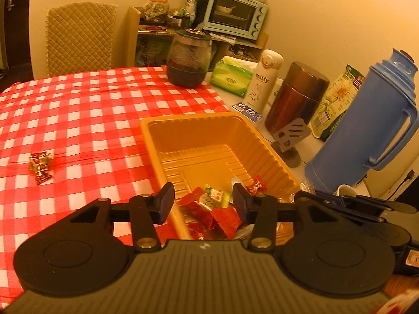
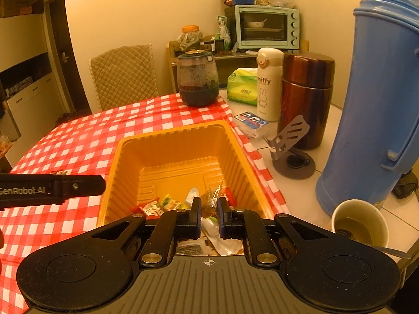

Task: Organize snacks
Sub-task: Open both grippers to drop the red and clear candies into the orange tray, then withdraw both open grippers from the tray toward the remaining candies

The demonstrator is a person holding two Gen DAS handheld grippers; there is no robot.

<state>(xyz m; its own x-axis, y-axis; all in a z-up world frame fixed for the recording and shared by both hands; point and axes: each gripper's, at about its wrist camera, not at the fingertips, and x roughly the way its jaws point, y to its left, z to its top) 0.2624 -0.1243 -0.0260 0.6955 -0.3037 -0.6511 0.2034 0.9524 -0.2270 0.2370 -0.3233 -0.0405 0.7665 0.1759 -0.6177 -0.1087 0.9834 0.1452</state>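
L gripper (image 1: pixel 203 201) sits lower centre of the L wrist view w/ jaws apart and nothing pinched, hanging over the near end of the orange plastic tray (image 1: pixel 209 130), where red and green snack packets (image 1: pixel 209 206) are piled. R gripper (image 2: pixel 209 213) sits lower centre of the R wrist view, jaws clamped on a clear-wrapped snack (image 2: pixel 210 201) above the same tray's near end. One loose candy (image 1: pixel 39 166) lies at mid left of the L view on the red-checked tablecloth (image 1: pixel 86 110), well apart from the tray; blue thermos (image 1: pixel 377 120) stands at right.
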